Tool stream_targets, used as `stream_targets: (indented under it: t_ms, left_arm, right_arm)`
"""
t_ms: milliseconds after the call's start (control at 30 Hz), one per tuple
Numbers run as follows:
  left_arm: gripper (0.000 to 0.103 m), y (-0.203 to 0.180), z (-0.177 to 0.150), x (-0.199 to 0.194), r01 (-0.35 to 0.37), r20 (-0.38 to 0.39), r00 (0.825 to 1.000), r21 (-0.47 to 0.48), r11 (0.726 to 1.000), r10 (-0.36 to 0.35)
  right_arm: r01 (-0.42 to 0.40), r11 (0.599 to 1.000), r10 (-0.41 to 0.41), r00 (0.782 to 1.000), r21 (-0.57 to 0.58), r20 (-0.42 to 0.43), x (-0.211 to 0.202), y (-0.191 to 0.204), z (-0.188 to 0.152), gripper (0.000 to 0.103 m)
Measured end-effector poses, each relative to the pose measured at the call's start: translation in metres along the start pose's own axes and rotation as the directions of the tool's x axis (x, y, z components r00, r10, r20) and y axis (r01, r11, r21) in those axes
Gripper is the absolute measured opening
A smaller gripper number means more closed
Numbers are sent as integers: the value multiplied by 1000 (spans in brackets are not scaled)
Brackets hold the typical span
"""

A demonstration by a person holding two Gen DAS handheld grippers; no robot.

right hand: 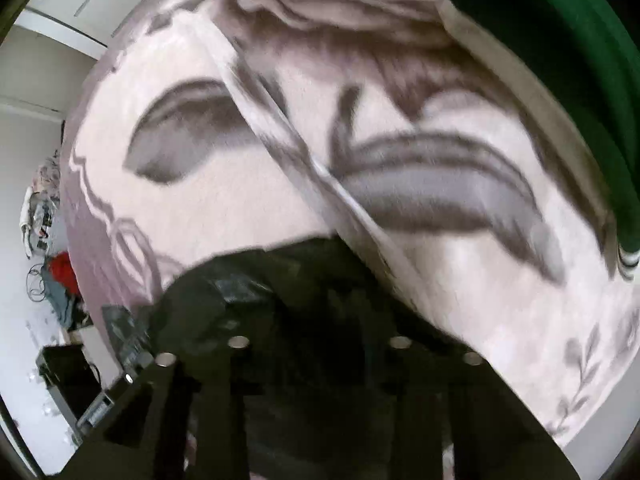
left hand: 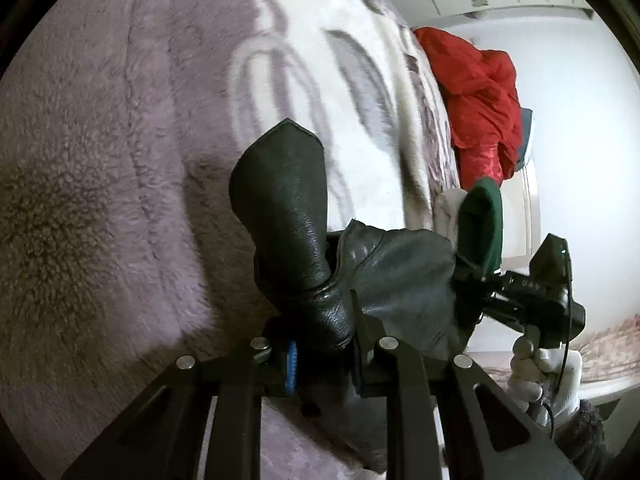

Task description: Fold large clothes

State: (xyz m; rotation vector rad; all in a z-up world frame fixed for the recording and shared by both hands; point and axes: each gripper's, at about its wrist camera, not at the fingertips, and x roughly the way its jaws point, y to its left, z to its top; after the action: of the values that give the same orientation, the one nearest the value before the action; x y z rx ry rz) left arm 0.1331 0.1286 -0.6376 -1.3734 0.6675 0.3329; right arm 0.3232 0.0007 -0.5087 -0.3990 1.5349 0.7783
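Note:
A black leather garment (left hand: 304, 248) is bunched between the jaws of my left gripper (left hand: 324, 364), which is shut on it above a fluffy lilac and white blanket (left hand: 120, 140). The leather stretches right to my right gripper (left hand: 492, 280), held by a white-gloved hand (left hand: 536, 364). In the right wrist view the dark leather (right hand: 248, 300) covers my right gripper (right hand: 320, 344), whose fingers are hidden under it. A dark green fabric (right hand: 560, 60) lies at the top right of that view and also shows in the left wrist view (left hand: 480, 224).
A red garment (left hand: 480, 96) is piled at the far end of the bed. The patterned blanket (right hand: 400, 160) fills the right view. A cluttered corner with red cloth (right hand: 64, 268) and a black box (right hand: 68, 372) lies at the left on the floor.

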Motion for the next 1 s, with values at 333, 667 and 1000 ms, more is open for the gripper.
stream_targets:
  t_ms: [333, 667, 1000]
  left_arm:
    - [29, -2, 10, 14, 4, -83, 996, -18, 1000, -6]
    - [92, -68, -7, -13, -330, 22, 940, 295, 897, 339]
    - [94, -68, -18, 14, -411, -31, 892, 358, 838, 450]
  right_arm:
    - [39, 996, -31, 995, 77, -98, 22, -11, 14, 36]
    - [25, 1000, -23, 991, 16, -129, -41, -4, -85, 50]
    - [200, 979, -171, 924, 49, -342, 82, -12, -85, 49]
